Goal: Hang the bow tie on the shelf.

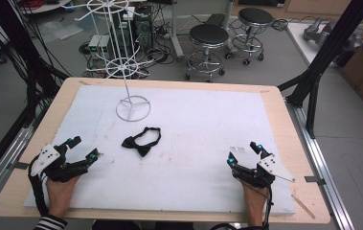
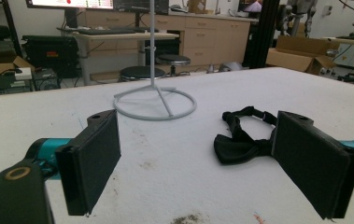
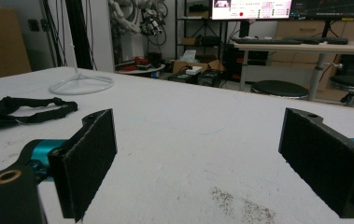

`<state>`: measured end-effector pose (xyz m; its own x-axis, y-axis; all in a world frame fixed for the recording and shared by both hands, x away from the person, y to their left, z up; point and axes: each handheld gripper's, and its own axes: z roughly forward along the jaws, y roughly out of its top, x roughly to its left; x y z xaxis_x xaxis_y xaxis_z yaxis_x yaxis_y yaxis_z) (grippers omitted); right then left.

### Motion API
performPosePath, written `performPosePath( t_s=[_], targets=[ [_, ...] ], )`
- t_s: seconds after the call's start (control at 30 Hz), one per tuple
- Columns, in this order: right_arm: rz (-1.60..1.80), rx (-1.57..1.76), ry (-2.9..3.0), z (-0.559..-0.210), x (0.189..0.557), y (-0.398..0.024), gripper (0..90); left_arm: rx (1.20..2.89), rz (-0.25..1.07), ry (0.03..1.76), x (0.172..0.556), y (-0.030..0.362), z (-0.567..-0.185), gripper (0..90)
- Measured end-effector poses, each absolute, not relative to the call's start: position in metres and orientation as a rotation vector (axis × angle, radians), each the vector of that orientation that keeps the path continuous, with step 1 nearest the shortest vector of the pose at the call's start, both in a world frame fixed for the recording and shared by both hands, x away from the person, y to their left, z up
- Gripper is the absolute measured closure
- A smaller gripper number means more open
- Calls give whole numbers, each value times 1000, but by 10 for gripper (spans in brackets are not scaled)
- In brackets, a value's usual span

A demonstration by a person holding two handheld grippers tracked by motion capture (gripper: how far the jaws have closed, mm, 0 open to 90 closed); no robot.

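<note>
While one black bow tie (image 1: 141, 140) lies on the white table (image 1: 193, 143) near its middle, just in front of the single white wire stand (image 1: 132, 108), two tongs rest at the near edge. Its long axis runs diagonally, knot end toward the near left, strap loop toward the far right. Left tongs (image 1: 84, 148) stand wide apart, holding nothing. Right tongs (image 1: 243, 154) likewise gape wide and empty. Two stools (image 1: 209, 36) stand beyond the table.
</note>
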<state>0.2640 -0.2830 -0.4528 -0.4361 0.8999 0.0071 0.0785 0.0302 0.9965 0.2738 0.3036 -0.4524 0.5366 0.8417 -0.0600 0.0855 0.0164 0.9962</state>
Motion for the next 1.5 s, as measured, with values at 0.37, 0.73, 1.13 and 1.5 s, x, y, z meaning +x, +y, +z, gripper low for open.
performPosePath(
  t_s=[0.37,0.73,1.13,1.5],
  targets=[
    [1491,1016,1590,-453,263,-283,105,1456,716,856,274,303,-452,157],
    [1491,1026,1596,-453,263,-283,105,1454,707,889,276,304,-451,150],
    [1487,1024,1595,-453,264,-283,105,1518,674,908,284,302,-443,150],
    [1489,1031,1599,-453,264,-283,105,1601,672,876,298,289,-415,152]
  ],
)
